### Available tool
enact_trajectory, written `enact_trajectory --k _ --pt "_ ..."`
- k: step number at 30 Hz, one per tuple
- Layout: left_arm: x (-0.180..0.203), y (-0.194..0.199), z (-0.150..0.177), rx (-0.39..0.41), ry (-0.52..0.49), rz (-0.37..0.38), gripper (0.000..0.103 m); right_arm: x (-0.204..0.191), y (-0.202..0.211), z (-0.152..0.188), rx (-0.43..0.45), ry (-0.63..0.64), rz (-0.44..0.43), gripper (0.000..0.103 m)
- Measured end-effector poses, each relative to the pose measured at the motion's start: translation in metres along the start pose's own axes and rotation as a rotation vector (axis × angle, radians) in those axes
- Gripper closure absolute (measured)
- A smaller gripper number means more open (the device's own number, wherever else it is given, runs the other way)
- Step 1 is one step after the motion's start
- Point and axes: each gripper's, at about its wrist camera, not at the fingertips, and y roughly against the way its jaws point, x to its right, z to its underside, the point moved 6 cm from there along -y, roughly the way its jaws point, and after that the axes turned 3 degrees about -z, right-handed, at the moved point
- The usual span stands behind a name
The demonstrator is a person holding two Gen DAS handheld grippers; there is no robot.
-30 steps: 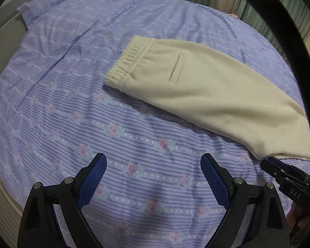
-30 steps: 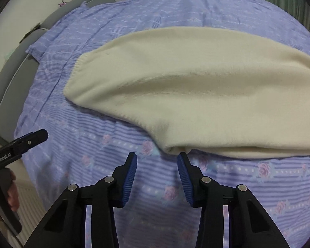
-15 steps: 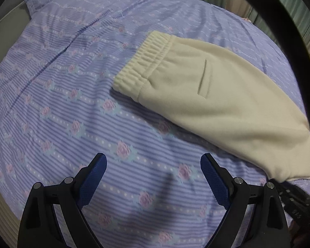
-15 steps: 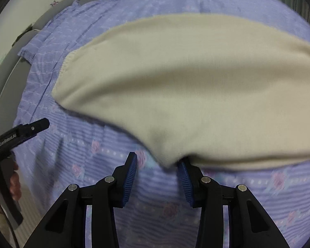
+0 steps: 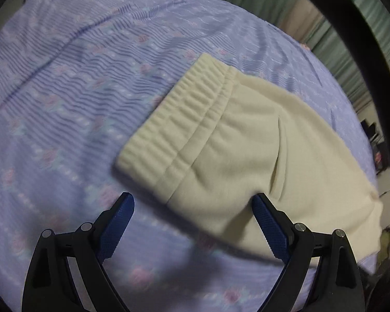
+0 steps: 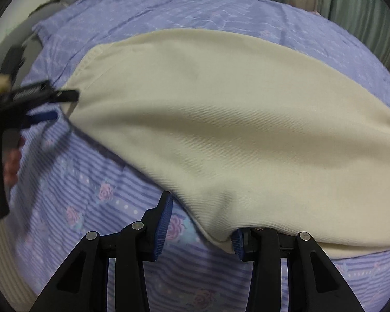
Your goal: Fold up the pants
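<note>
Cream fleece pants lie flat on the lilac floral bedsheet, waistband at 10 o'clock, left gripper jaws spread wide at the hip edge, right gripper jaws parted around the lower hem.

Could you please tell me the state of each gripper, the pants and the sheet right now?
Left gripper: open wide, at the waistband corner, not closed on it.
Right gripper: open, its right finger under the pants' near edge.
Pants: cream, lying flat on the bed, doubled leg on leg, not yet folded across.
Waistband: elastic, gathered, lying flat.
Sheet: spread over the bed, slightly creased.
</note>
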Motion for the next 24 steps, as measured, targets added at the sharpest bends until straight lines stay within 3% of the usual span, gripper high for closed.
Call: enact_trajectory --k 3,4,5,7,9,11,14,18,20,22,23,24 --pt "0.002 -0.009 -0.010 0.029 0.032 0.014 0.010 0.000 0.001 0.000 0.001 -0.013 0.011 0.061" --pt "0.004 -0.012 -0.012 0.030 0.036 0.017 0.016 -0.001 0.000 0.000 -0.002 -0.012 0.022 0.061" --pt "0.004 -0.014 -0.014 0.035 0.040 0.007 0.022 -0.002 0.000 0.001 -0.002 -0.009 0.030 0.061" --pt "0.005 -0.016 -0.016 0.026 0.045 -0.006 0.046 -0.006 -0.002 0.001 -0.004 -0.007 0.043 0.061" --pt "0.004 -0.007 -0.025 0.063 0.050 -0.039 0.071 -0.007 -0.002 0.002 -0.013 -0.019 0.051 0.071" --pt "0.010 0.009 -0.037 0.110 0.025 -0.048 0.075 -0.009 0.005 0.002 -0.016 -0.040 0.054 0.079" --pt "0.018 0.024 -0.048 0.185 -0.043 -0.079 0.075 -0.013 0.019 0.003 0.005 -0.071 0.039 0.082" --pt "0.001 -0.007 -0.037 0.107 -0.027 -0.114 0.071 -0.015 0.008 0.015 -0.040 -0.117 0.042 0.082" --pt "-0.006 -0.012 -0.034 0.095 -0.013 -0.109 0.061 -0.018 0.002 0.016 -0.050 -0.085 0.077 0.082" --pt "-0.008 -0.006 -0.036 0.094 -0.034 -0.170 0.021 -0.018 0.000 0.015 -0.068 -0.078 0.099 0.080" --pt "-0.007 0.002 -0.040 0.096 -0.083 -0.238 0.018 -0.018 0.001 0.013 -0.073 -0.078 0.107 0.075" --pt "-0.002 0.009 -0.041 0.100 -0.131 -0.253 0.018 -0.019 0.002 0.012 -0.077 -0.079 0.117 0.061"
